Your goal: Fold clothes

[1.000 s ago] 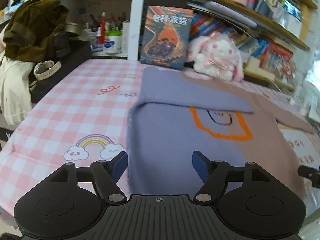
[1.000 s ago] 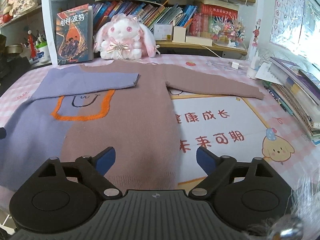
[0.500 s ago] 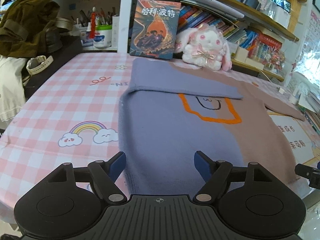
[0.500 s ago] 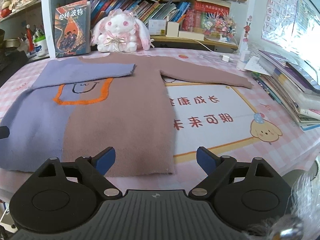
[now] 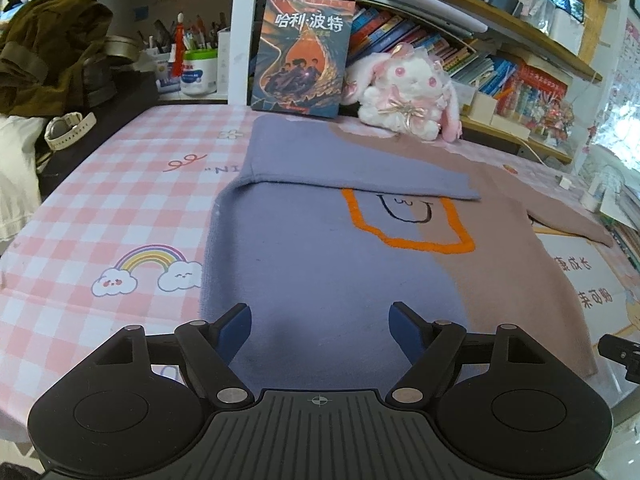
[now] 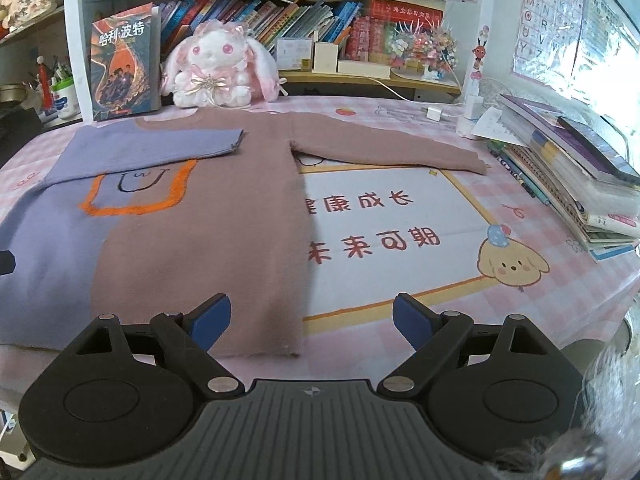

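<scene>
A half purple, half brown sweater (image 5: 360, 248) lies flat on the pink checked table, with an orange outline on its chest. Its purple sleeve (image 5: 352, 168) is folded across the chest. Its brown sleeve (image 6: 384, 150) stretches out to the right. My left gripper (image 5: 320, 326) is open and empty above the purple hem. My right gripper (image 6: 312, 318) is open and empty above the sweater's (image 6: 200, 240) brown bottom right corner.
A plush rabbit (image 5: 404, 96) and an upright book (image 5: 300, 54) stand behind the sweater, in front of bookshelves. A stack of books (image 6: 572, 168) lies at the table's right edge. A white printed mat (image 6: 400, 224) lies right of the sweater. Dark clothes (image 5: 40, 52) are piled at the far left.
Both grippers have drawn back toward the near edge of the table, so more of the sweater's hem shows. Both stay open. The sweater has not moved.
</scene>
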`<state>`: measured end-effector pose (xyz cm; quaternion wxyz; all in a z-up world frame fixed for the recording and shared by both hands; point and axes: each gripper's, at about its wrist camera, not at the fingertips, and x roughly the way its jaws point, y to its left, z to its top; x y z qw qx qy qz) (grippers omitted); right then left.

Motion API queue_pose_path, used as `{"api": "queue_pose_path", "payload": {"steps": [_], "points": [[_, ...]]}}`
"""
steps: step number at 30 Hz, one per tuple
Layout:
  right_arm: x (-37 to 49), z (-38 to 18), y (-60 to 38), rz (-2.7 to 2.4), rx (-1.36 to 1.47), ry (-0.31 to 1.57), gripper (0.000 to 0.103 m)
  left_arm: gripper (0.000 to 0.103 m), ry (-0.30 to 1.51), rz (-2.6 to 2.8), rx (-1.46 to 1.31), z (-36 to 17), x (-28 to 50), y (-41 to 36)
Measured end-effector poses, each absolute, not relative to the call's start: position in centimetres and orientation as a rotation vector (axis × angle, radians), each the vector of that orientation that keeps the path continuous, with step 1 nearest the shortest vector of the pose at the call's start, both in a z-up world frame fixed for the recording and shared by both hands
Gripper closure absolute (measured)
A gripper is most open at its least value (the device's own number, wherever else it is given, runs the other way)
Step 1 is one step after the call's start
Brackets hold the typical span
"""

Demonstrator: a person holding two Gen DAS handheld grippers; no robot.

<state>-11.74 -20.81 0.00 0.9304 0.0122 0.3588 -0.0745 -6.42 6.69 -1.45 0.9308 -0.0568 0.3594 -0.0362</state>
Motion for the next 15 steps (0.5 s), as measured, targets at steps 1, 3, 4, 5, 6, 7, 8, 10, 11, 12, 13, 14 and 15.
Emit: {"api": "queue_pose_path", "payload": {"steps": [1,3,4,5,6,7,8,10,11,12,13,14,15], "points": [[-11.5,-0.1,-21.2,-0.146,0.026,0.736,0.015,0.025,0.737,-0.062,-0.118,-1.5,-6.3,6.4],[-10.8,-0.4,-22.0,-0.13,0.028,0.738,0.015,0.025,0.739,-0.037,-0.121,-1.5,-6.1,5.7],[-10.5,-0.5,-22.4,-0.122,0.028,0.739,0.015,0.025,0.739,-0.022,-0.123,-1.5,-5.9,5.1],[-10.0,-0.6,-23.1,-0.109,0.027,0.739,0.015,0.025,0.739,-0.007,-0.126,-1.4,-5.8,4.6],[-9.5,-0.7,-23.7,-0.097,0.027,0.738,0.015,0.025,0.739,0.01,-0.129,-1.4,-5.6,3.9],[-8.9,-0.8,-24.4,-0.085,0.025,0.739,0.015,0.025,0.739,0.027,-0.132,-1.5,-5.4,3.2],[-8.3,-0.9,-25.2,-0.072,0.023,0.74,0.015,0.025,0.74,0.042,-0.135,-1.5,-5.2,2.4],[-7.1,-1.0,-26.9,-0.049,0.021,0.742,0.015,0.025,0.742,0.066,-0.136,-1.6,-4.9,0.5],[-6.3,-0.9,-28.0,-0.037,0.021,0.739,0.015,0.025,0.743,0.079,-0.137,-1.6,-4.7,-0.4],[-5.6,-0.8,-29.0,-0.029,0.022,0.736,0.015,0.025,0.743,0.091,-0.138,-1.6,-4.6,-1.4],[-4.8,-0.7,-30.1,-0.022,0.023,0.733,0.015,0.025,0.744,0.103,-0.138,-1.7,-4.4,-2.3],[-4.1,-0.7,-31.1,-0.014,0.024,0.734,0.015,0.025,0.745,0.115,-0.139,-1.7,-4.3,-3.2],[-3.4,-0.7,-32.1,-0.006,0.026,0.734,0.015,0.025,0.746,0.128,-0.14,-1.8,-4.1,-4.2]]}}
